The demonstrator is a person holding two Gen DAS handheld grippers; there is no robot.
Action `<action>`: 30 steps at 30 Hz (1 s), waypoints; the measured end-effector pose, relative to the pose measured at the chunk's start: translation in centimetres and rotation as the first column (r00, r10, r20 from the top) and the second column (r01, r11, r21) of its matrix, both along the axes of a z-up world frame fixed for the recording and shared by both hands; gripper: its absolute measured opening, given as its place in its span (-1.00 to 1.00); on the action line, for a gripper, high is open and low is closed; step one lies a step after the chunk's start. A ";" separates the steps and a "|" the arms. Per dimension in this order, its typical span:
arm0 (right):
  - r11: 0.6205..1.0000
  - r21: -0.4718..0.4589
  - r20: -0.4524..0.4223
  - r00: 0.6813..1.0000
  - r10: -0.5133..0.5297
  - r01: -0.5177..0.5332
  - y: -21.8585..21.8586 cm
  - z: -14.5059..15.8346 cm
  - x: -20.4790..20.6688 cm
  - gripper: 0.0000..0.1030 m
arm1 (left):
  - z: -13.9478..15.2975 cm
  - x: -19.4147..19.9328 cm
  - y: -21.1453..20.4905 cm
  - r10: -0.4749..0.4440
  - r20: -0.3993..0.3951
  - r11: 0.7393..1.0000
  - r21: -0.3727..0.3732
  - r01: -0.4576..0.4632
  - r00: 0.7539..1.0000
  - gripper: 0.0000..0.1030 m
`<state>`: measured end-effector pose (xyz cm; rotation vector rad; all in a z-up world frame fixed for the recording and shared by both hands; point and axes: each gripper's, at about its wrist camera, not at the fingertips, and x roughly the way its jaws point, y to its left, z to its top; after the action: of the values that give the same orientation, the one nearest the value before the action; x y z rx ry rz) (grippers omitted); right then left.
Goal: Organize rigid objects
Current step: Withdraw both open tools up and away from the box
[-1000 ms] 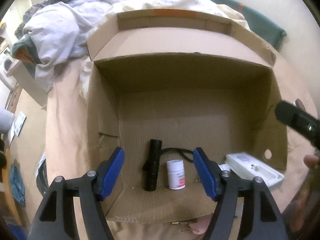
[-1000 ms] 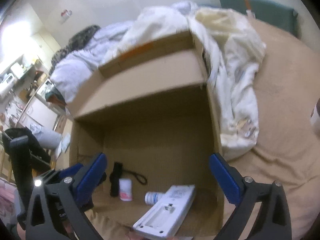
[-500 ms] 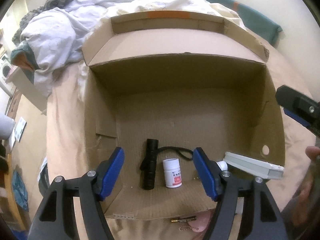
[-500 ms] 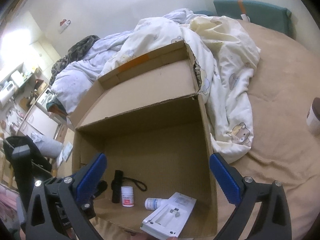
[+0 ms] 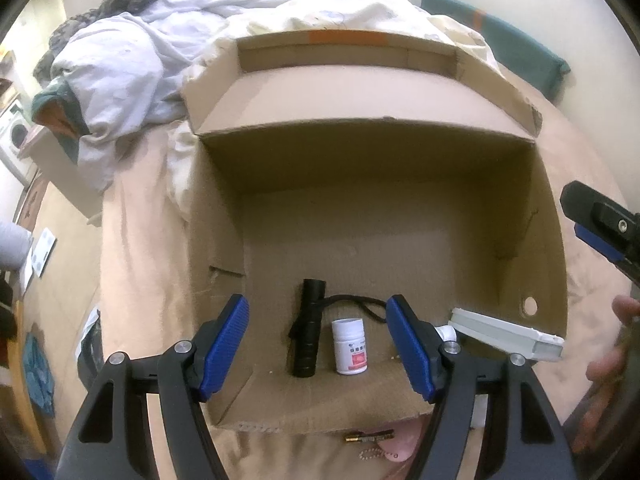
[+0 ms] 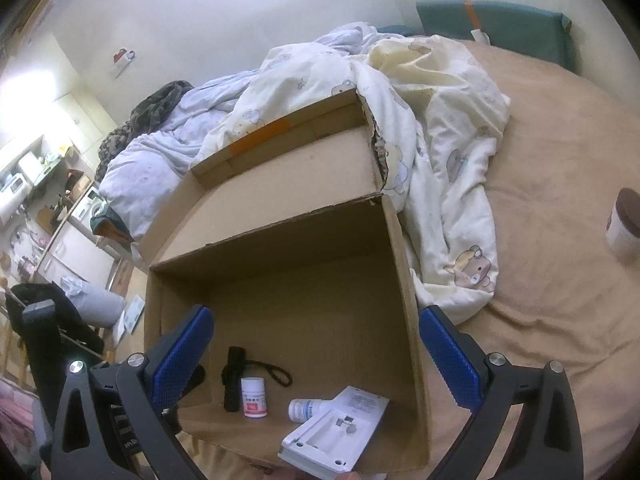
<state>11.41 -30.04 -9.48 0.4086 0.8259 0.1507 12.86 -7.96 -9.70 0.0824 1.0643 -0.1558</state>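
1. The left gripper (image 5: 318, 336) hangs over the near edge of the box (image 5: 400, 152), jaws spread with nothing between the pads.
2. Inside the box, near the front wall, a black torch (image 5: 308, 336) lies flat, its cord looping right.
3. Just right of it a white bottle (image 5: 351, 345) with a red label stands upright.
4. Further right a second small bottle (image 6: 306, 408) lies on its side, partly under the white device (image 6: 336, 430).
5. The white device leans over the box's near right corner, one end outside the box by a hand (image 5: 612, 344).
6. The right gripper (image 6: 316, 360) is spread wide and empty above the box.
7. A cup (image 6: 624, 226) stands on the bed (image 6: 560, 140), well right.
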 end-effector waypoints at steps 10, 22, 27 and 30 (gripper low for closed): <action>0.997 0.068 0.024 0.999 0.042 -0.043 -0.1 1.4 -3.1 1.00 | 3.9 -2.4 2.3 0.037 0.017 0.997 -0.063 -0.036 0.999 0.33; 0.984 0.172 -0.063 0.996 0.058 -0.046 -1.6 1.0 -6.2 1.00 | 4.7 -7.2 4.9 0.048 -0.004 0.996 -0.070 -0.048 0.999 0.33; 0.975 0.222 -0.113 0.992 0.047 -0.020 -2.1 -0.8 -8.0 1.00 | 3.5 -7.4 6.3 0.063 -0.004 0.995 -0.083 -0.063 0.998 0.33; 0.979 0.204 -0.128 0.991 0.045 -0.018 -1.7 -1.4 -8.5 1.00 | 2.7 -7.4 7.2 0.098 -0.020 0.990 -0.097 -0.099 0.995 0.33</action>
<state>2.86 -31.77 -10.85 0.6023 0.9514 0.2404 5.43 -0.78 -6.97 -0.0603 1.0722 -0.1196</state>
